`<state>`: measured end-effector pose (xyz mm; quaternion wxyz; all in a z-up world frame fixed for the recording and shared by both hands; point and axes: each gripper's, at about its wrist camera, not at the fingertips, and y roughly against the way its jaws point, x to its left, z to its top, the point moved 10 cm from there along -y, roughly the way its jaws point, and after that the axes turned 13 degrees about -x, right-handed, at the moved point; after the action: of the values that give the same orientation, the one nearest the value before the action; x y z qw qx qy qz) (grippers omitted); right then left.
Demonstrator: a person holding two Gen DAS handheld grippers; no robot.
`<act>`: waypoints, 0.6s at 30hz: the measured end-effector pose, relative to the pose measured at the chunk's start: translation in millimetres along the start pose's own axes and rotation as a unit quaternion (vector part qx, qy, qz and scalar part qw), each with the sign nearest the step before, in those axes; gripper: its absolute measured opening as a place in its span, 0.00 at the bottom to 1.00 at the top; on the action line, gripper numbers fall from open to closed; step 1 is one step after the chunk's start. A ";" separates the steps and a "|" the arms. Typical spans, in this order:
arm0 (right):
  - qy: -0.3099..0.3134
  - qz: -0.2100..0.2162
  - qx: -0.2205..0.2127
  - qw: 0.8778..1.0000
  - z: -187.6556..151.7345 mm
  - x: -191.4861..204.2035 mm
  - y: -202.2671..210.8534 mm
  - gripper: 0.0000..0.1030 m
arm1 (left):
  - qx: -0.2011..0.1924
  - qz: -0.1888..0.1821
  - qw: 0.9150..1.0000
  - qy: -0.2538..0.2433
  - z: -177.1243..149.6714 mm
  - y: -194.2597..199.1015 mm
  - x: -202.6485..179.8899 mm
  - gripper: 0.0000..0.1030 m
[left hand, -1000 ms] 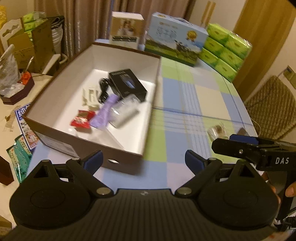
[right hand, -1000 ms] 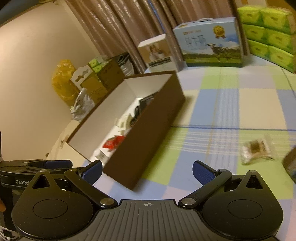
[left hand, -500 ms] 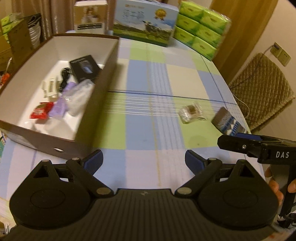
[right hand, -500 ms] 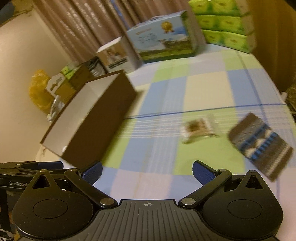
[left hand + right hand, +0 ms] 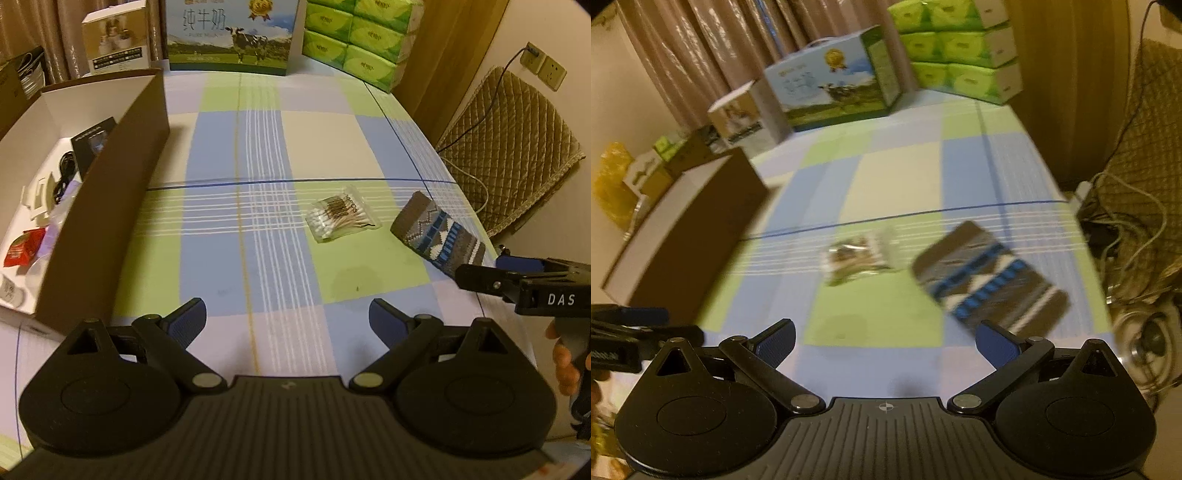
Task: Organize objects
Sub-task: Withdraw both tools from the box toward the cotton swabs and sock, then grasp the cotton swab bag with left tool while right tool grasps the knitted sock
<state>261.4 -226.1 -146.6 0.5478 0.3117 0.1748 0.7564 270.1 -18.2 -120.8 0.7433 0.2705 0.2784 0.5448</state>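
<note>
on the checked blue-green tablecloth (image 5: 258, 240): one clear bag of cotton swabs (image 5: 341, 218), one grey-blue patterned knit sock (image 5: 437, 236) just beside it, both loose. one brown cardboard box (image 5: 122, 177) at left holds several small items. left gripper (image 5: 286, 319) and right gripper (image 5: 884, 339) both spread wide, holding nothing. right view blurred.

A clear plastic packet of cotton swabs (image 5: 341, 218) is lying flat on the checked tablecloth. A folded grey-and-blue patterned knitted sock (image 5: 437, 238) is lying just beside it.

right view motion-blurred | box (image 5: 110, 192) wall hides contents | sock (image 5: 437, 236) end behind right claw (image 5: 480, 275)
</note>
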 end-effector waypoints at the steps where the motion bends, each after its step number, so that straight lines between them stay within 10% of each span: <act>1: 0.005 -0.005 -0.001 1.000 -0.6 -6.5 -1.6 0.98 | 0.001 0.001 1.000 -0.002 -0.4 -4.1 -1.4 0.90; 18: 0.171 -0.040 0.039 0.984 -17.7 -72.7 -79.8 0.98 | 0.020 -0.014 0.996 -0.082 3.0 -80.3 -36.1 0.88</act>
<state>322.0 -265.8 -228.5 0.5272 0.1914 0.3072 0.7688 316.1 -74.0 -171.1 0.7655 0.3252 0.2310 0.5048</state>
